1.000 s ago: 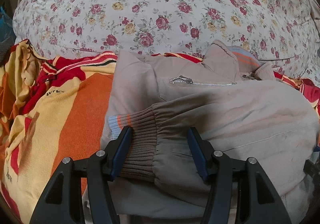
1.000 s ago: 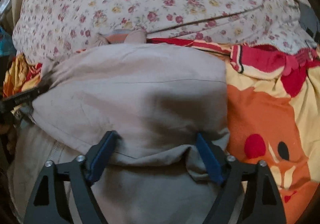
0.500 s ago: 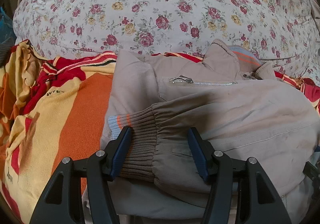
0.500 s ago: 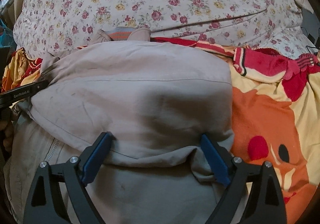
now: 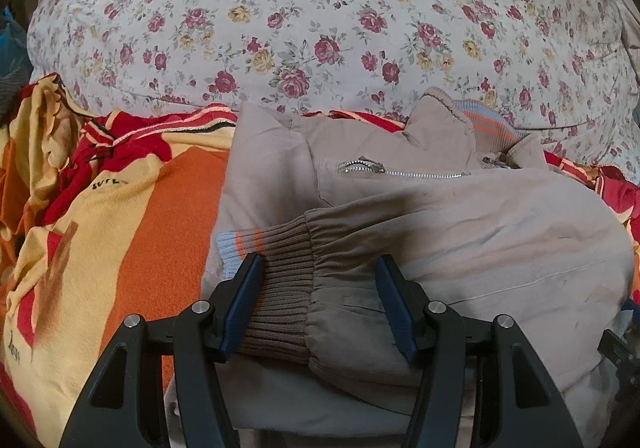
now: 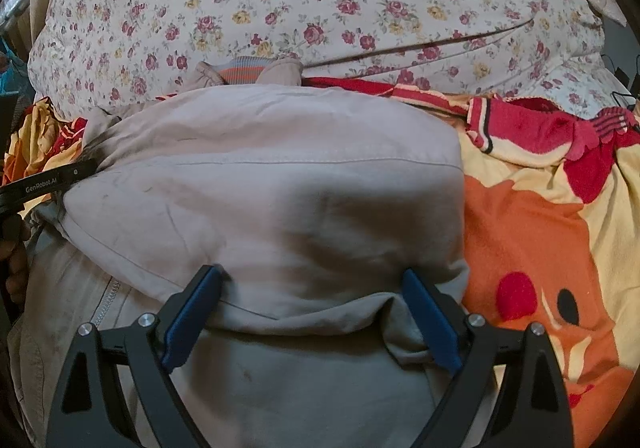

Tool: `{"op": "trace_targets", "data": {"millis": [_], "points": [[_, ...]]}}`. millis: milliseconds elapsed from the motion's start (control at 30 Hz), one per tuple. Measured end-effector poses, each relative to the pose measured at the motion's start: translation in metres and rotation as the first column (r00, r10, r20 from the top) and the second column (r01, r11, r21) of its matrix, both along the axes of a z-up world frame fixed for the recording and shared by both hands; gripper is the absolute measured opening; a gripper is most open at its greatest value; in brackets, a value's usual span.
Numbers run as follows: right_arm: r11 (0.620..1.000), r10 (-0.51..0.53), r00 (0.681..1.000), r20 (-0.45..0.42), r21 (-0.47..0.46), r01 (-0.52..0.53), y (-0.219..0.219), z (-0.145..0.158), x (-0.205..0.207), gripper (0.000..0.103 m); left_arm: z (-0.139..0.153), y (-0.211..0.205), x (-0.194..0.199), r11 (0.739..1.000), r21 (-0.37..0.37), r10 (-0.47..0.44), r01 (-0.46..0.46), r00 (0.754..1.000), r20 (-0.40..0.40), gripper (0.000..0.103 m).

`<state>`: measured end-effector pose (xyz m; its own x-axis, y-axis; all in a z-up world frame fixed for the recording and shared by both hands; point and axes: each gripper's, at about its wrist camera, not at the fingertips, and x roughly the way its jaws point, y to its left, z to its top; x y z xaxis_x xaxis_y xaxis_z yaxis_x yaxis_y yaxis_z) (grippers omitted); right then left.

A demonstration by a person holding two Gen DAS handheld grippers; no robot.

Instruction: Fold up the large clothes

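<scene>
- The beige jacket (image 5: 460,215) is lying part-folded on the orange cartoon blanket (image 5: 168,232), its sleeve crossing the body.
- The ribbed cuff (image 5: 280,268) is sitting between the left claw (image 5: 318,300) pads; the claw is standing half open, loosely straddling it.
- The right claw (image 6: 310,318) is standing wide, straddling a jacket fold at the jacket's near edge.
- The floral pillow (image 5: 320,15) is lying behind the jacket collar.

Left black two-finger gripper with blue pads (image 5: 320,300) angled downward, jaws parted about halfway, cloth spanned between them, right black two-finger gripper with blue pads (image 6: 312,312) likewise tilted down, jaws spread wide, cloth bunched between them.
</scene>
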<state>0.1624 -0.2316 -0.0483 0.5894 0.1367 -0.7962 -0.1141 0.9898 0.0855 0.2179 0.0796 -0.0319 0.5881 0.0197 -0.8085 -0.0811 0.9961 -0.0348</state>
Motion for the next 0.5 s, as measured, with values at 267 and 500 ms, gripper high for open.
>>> {"op": "trace_targets", "data": {"millis": [267,500], "points": [[1.0,0.009,1.0,-0.005,-0.015,-0.009,0.0028,0.0002,-0.0001,0.097,-0.0022,-0.0008,0.0011,1.0,0.01,-0.004,0.004,1.0,-0.008,0.047],[1.0,0.015,1.0,-0.013,-0.021,-0.015,0.0036,0.0003,0.0005,0.099,-0.0022,-0.0005,0.0011,1.0,0.007,-0.003,0.003,1.0,-0.008,0.048]]}}
